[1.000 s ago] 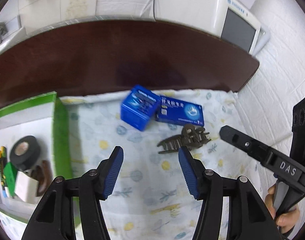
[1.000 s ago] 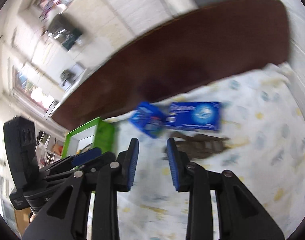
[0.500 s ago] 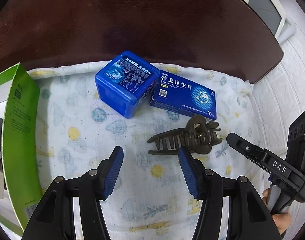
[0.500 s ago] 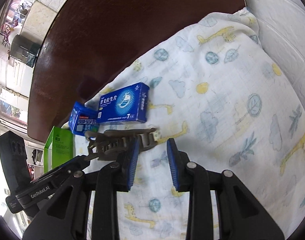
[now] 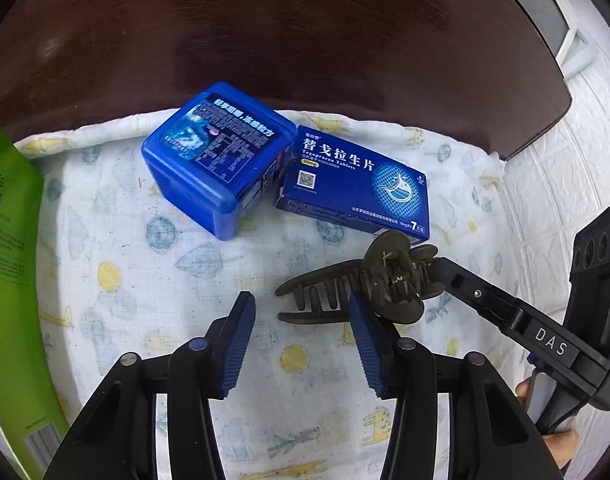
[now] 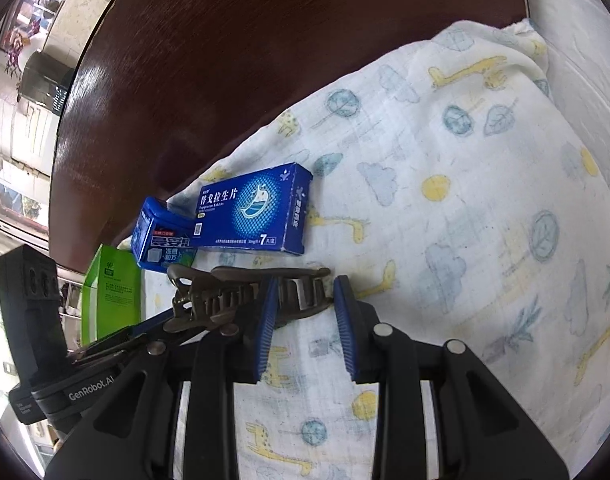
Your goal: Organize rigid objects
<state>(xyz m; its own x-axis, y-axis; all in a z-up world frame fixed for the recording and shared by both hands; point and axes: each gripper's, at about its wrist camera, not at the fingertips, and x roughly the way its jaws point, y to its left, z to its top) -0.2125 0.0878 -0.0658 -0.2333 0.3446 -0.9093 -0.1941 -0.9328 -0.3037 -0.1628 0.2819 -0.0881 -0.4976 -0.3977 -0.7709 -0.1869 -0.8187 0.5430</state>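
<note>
hair claw [image 5: 357, 292] lies on the patterned cloth [image 5: 145, 280] just in front of the flat blue box [image 5: 357, 184], long axis left-right, teeth pointing left. right tool [image 6: 303, 320] open, straddling its end; left tool [image 5: 301, 340] open, beside it.

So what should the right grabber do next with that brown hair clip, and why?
Probably nudge forward a little, then squeeze. The right gripper is open, the hair clip lies on the cloth with its toothed end just reaching between the fingers, so it isn't properly gripped yet.
</note>
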